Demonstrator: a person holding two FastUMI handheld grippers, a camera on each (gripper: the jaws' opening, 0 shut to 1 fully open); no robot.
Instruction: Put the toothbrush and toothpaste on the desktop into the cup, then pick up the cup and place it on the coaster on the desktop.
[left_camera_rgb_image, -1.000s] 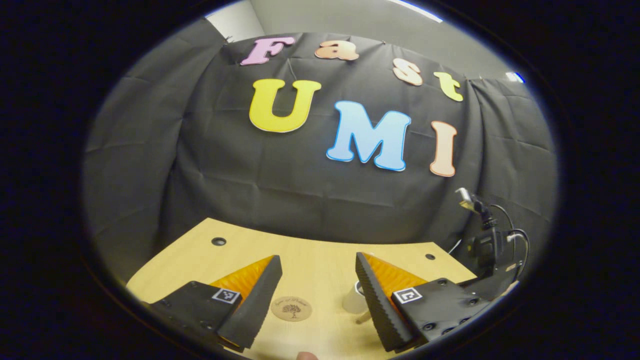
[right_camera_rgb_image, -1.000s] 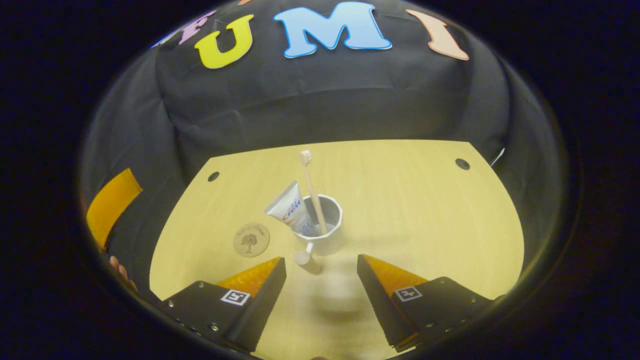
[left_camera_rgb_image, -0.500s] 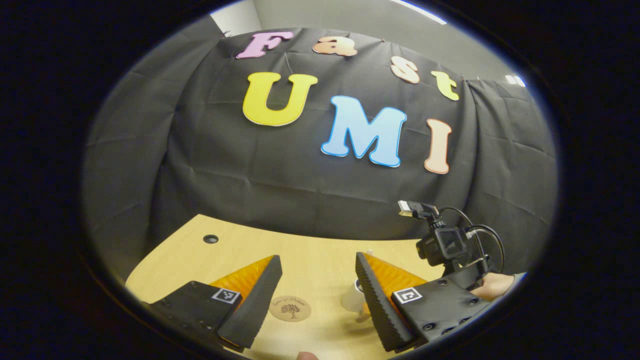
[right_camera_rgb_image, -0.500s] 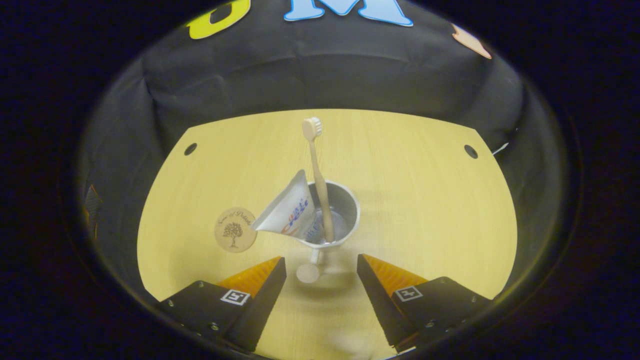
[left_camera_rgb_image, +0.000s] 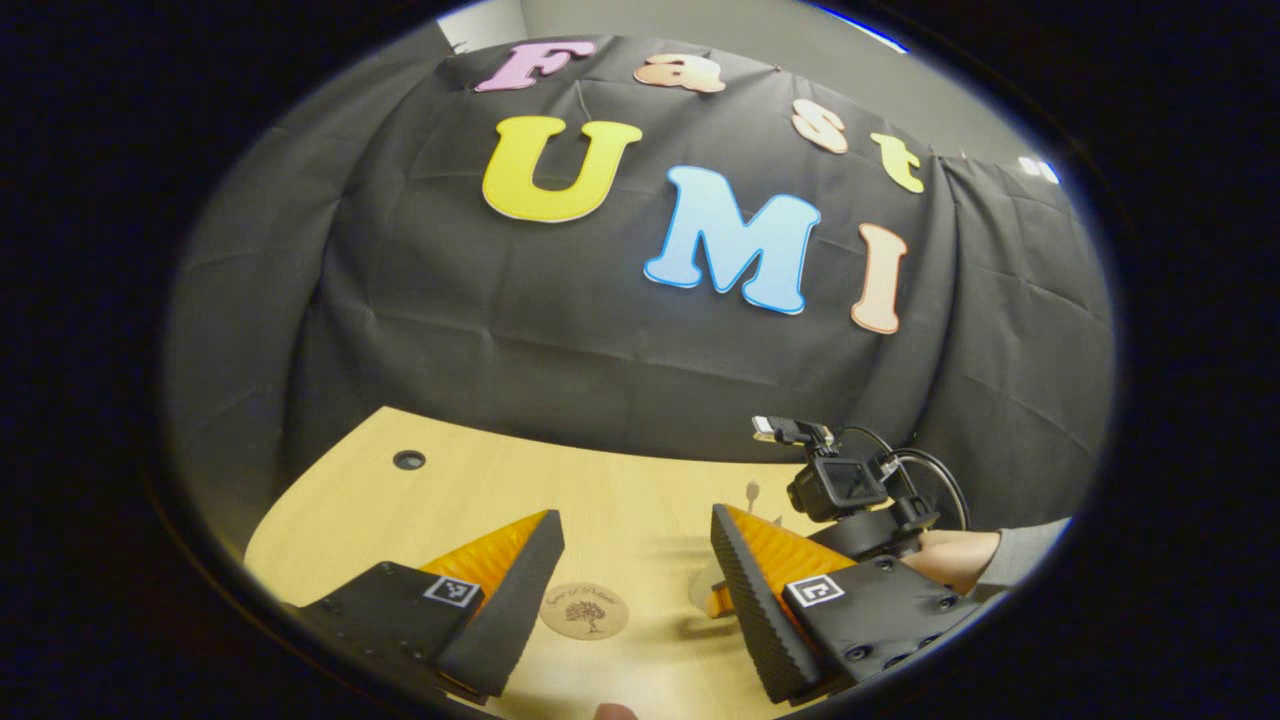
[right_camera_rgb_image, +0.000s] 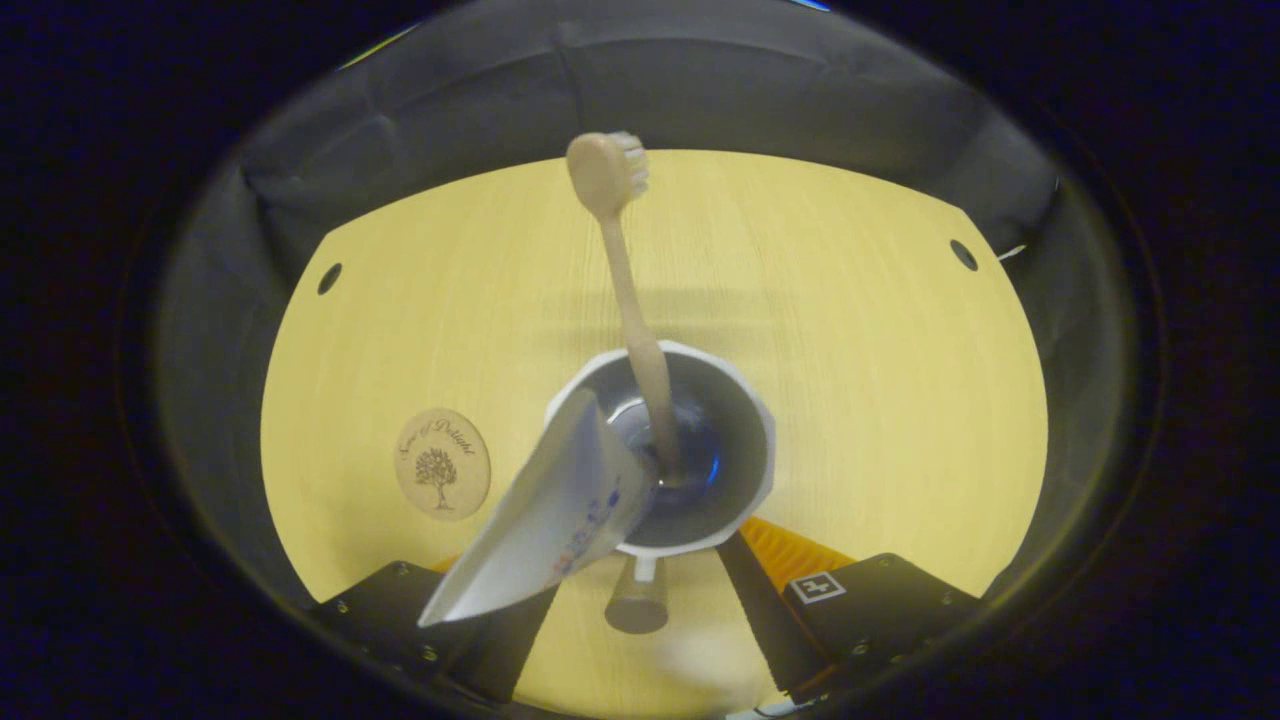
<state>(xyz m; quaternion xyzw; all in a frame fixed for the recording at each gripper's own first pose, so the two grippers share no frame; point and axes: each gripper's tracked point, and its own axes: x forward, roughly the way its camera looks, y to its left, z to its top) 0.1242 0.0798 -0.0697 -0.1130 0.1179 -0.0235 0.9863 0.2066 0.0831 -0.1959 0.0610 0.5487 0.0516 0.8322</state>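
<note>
Cup (right_camera_rgb_image: 690, 450) now looms nearer between right claw's (right_camera_rgb_image: 640, 590) spread fingers; left claw (left_camera_rgb_image: 630, 590) gapes too.

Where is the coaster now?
In the right gripper view the coaster lies flat on the desktop, left of the cup and apart from it. In the left gripper view it lies between the left gripper's fingers.

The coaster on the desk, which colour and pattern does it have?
The coaster is light wood-brown with a dark tree drawing; right gripper view shows it best.
</note>
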